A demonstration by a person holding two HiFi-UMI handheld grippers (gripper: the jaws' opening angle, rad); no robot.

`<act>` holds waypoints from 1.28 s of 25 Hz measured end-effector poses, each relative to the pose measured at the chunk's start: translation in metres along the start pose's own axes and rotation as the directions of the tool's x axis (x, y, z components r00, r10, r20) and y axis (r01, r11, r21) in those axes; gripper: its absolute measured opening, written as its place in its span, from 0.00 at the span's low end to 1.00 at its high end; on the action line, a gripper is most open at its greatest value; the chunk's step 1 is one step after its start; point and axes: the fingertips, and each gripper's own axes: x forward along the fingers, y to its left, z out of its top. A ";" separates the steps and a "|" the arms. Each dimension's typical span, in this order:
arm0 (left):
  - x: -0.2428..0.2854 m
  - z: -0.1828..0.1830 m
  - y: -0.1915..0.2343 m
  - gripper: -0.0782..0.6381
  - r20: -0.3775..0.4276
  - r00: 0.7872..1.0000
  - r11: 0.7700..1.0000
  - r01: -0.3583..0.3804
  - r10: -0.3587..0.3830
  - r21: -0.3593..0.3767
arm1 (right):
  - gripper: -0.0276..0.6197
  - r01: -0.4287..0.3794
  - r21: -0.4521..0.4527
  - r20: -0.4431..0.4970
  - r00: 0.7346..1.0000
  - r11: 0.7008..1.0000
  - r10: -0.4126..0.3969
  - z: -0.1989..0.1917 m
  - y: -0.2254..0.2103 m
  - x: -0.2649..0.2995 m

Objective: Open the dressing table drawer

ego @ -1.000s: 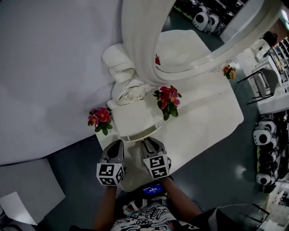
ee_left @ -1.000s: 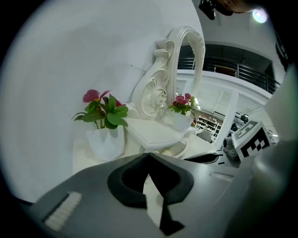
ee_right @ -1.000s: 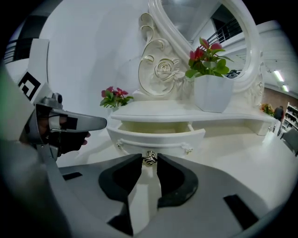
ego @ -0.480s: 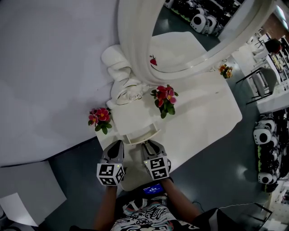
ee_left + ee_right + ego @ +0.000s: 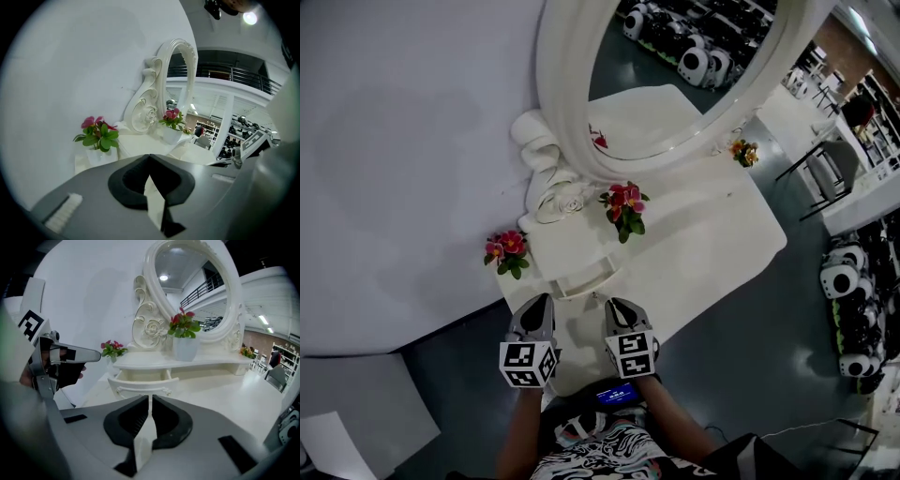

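Observation:
The white dressing table (image 5: pixel 712 234) has its small drawer (image 5: pixel 586 278) pulled out from under the raised shelf. In the right gripper view the drawer's front (image 5: pixel 143 384) and its handle stand just beyond my right gripper (image 5: pixel 150 398). That gripper's jaws are closing to a narrow gap, with nothing between them. In the head view the right gripper (image 5: pixel 614 305) hangs a little short of the drawer. My left gripper (image 5: pixel 542 302) is beside it, to the drawer's left. The left gripper (image 5: pixel 149 155) has its tips together and holds nothing.
An oval mirror (image 5: pixel 675 66) in a carved white frame rises at the back. A flower pot (image 5: pixel 623 208) stands on the shelf above the drawer, another pot (image 5: pixel 506 251) at the table's left end. A white wall lies to the left and dark floor to the right.
My right gripper has drawn back from the drawer's front toward me. Both grippers have risen slightly. The drawer stays pulled out.

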 end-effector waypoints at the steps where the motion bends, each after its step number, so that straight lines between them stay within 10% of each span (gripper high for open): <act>1: -0.002 0.004 -0.002 0.11 0.008 1.000 1.000 0.003 -0.003 0.009 | 0.05 0.011 0.006 0.020 1.000 1.000 -0.011 0.004 -0.002 -0.006; 32: -0.036 0.023 -0.036 0.11 0.067 0.997 0.997 0.035 -0.040 0.073 | 0.04 0.050 0.041 0.197 0.979 0.998 -0.058 0.040 0.003 -0.077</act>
